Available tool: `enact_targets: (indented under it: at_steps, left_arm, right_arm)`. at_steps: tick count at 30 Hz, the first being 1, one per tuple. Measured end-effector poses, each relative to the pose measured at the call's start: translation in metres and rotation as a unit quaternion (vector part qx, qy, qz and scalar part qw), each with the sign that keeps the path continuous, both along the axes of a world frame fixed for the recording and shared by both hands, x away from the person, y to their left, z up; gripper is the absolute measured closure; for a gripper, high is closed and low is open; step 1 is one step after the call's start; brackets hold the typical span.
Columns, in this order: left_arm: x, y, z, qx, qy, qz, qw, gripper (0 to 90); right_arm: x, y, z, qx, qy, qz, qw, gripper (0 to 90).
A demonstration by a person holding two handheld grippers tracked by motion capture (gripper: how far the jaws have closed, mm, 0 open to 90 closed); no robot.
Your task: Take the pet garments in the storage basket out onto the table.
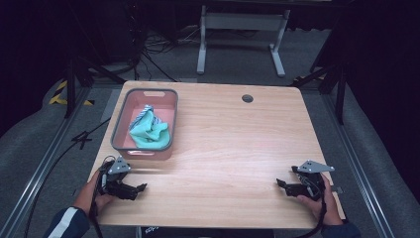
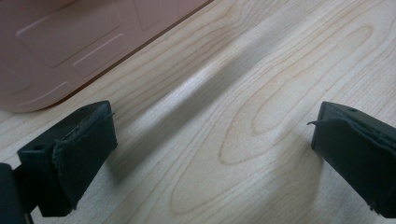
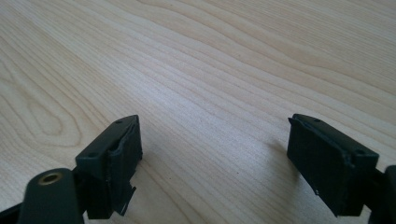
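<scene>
Wooden table (image 1: 223, 144), pink bin (image 1: 144, 150) w/ grey rim at its far-left corner. Teal cloth (image 1: 148, 130) bunched inside the bin. L gripper (image 1: 141, 187) near front-left edge, just in front of the bin, jaws wide apart, nothing btw them. R gripper (image 1: 280, 184) near front-right edge, well apart from the bin, jaws also spread, empty.

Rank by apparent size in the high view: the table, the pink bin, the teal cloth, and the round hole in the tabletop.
1. table
2. pink bin
3. teal cloth, bunched inside the bin
4. round hole, smallest, though it lies farthest from the camera.
</scene>
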State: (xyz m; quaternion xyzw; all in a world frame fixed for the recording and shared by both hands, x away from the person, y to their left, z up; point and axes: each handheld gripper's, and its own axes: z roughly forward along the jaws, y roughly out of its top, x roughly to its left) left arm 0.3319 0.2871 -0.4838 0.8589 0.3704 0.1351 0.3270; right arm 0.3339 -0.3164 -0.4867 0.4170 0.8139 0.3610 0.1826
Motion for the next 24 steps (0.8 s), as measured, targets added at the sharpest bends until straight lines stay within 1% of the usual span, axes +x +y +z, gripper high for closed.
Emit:
enact_targets:
  at_steps: [8,10,11,12,13,15,16,17,19,20,22,23,24]
  left_arm:
    - [0.0002,0.0009,-0.0001,-0.002,0.001,-0.004,1.0,0.2]
    - [0.0007,0.004,0.0005,0.002,0.001,-0.02,0.9998,0.2]
    - [0.0007,0.004,0.0005,0.002,0.001,-0.02,0.9998,0.3]
    - [-0.0003,0.0043,0.0001,-0.002,0.003,-0.017,0.9999,0.3]
    - [-0.0012,0.0049,0.0003,0.001,0.001,-0.015,0.9999,0.4]
    - [-0.0029,0.005,0.0007,0.0,0.0,-0.013,0.9999,1.2]
    - [-0.0041,0.0056,0.0019,0.001,0.001,-0.017,0.9999,2.8]
    - [-0.006,0.0053,0.002,-0.003,-0.002,-0.013,0.9999,5.5]
    - [-0.0072,0.006,0.0029,-0.001,0.001,-0.015,0.9999,8.2]
    - [-0.007,0.0073,0.0045,0.007,0.004,-0.017,0.9998,8.6]
    - [-0.0049,0.0088,0.0059,0.013,0.011,-0.02,0.9996,8.7]
    - [-0.0043,0.0088,0.006,0.011,0.014,-0.017,0.9997,8.8]
    - [-0.0032,0.0096,0.0068,0.015,0.015,-0.018,0.9996,9.1]
  right_arm:
    - [0.0002,0.0,0.0,0.001,0.001,0.0,1.0,18.4]
    - [0.0002,0.0,0.0,0.001,0.001,0.0,1.0,18.3]
    - [0.0002,0.0,0.0,0.001,0.001,0.0,1.0,18.3]
    - [0.0002,0.0,0.0,0.001,0.001,0.0,1.0,18.3]
    - [0.0003,-0.0001,0.0,0.0,0.001,0.0,1.0,18.3]
    - [0.0002,0.0,0.0,0.001,0.001,0.0,1.0,18.3]
    - [0.0002,0.0,-0.0001,0.001,0.001,0.0,1.0,18.3]
    - [0.0001,0.0001,0.0,0.0,0.0,0.0,1.0,18.3]
    - [0.0002,0.0001,0.0,0.0,0.0,0.0,1.0,18.3]
    - [0.0002,0.0001,0.0,0.0,0.001,0.0,1.0,18.3]
    - [0.0004,0.0001,0.0,0.0,0.0,0.0,1.0,18.2]
    - [0.0004,0.0002,0.0,0.0,0.0,0.0,1.0,18.3]
    - [0.0003,0.0002,0.0,0.0,0.0,0.0,1.0,18.3]
